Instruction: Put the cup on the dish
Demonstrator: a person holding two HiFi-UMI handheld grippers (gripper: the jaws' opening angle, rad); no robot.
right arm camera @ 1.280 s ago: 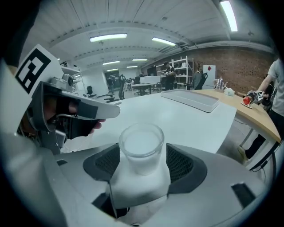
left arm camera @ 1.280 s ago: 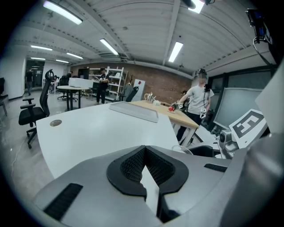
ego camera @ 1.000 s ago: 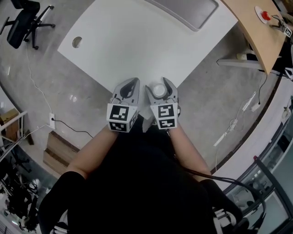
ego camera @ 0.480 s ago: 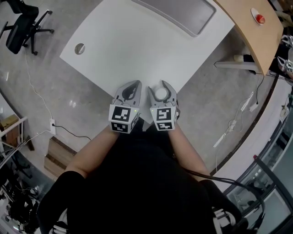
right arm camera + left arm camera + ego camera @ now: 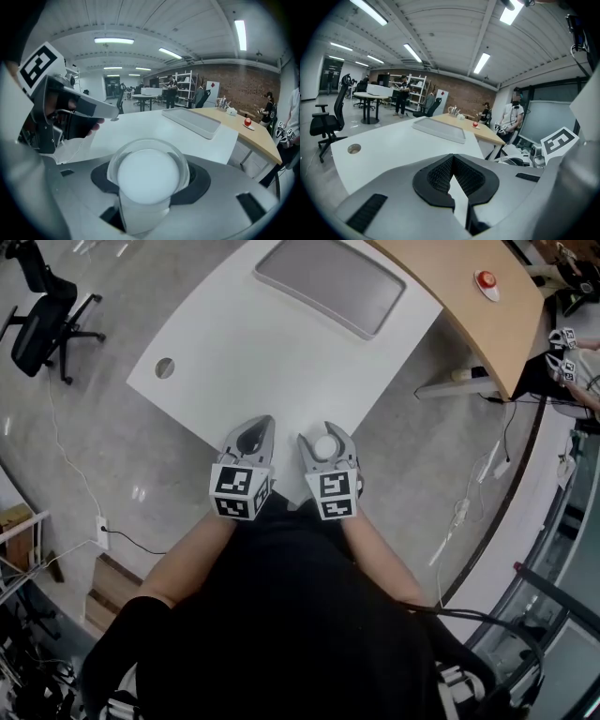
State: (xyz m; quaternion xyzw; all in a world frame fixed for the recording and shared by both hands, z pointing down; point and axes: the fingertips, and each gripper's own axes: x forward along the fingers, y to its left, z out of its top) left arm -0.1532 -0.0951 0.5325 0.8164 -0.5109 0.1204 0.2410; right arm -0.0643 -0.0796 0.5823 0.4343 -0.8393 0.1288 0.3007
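A clear plastic cup point(image 5: 325, 447) with a frosted white bottom point(image 5: 149, 176) sits between the jaws of my right gripper point(image 5: 324, 433), which is shut on it at the near corner of the white table point(image 5: 281, 352). The black pads hug the cup's sides. The dish is a flat grey tray point(image 5: 330, 284) at the far end of the table, also seen as the grey tray point(image 5: 192, 121) ahead of the cup. My left gripper point(image 5: 255, 426) hovers beside the right one, shut with nothing in it, its pads point(image 5: 440, 176) meeting at the tips.
A round cable hole point(image 5: 165, 367) lies at the table's left. A curved wooden desk point(image 5: 469, 306) with a red object point(image 5: 486, 280) stands beyond the tray. An office chair point(image 5: 42, 315) is on the floor at far left. People stand in the background point(image 5: 513, 115).
Both grippers have stayed side by side at the table's near corner, the cup still in the right one. The head view has shifted, so the whole tray now shows.
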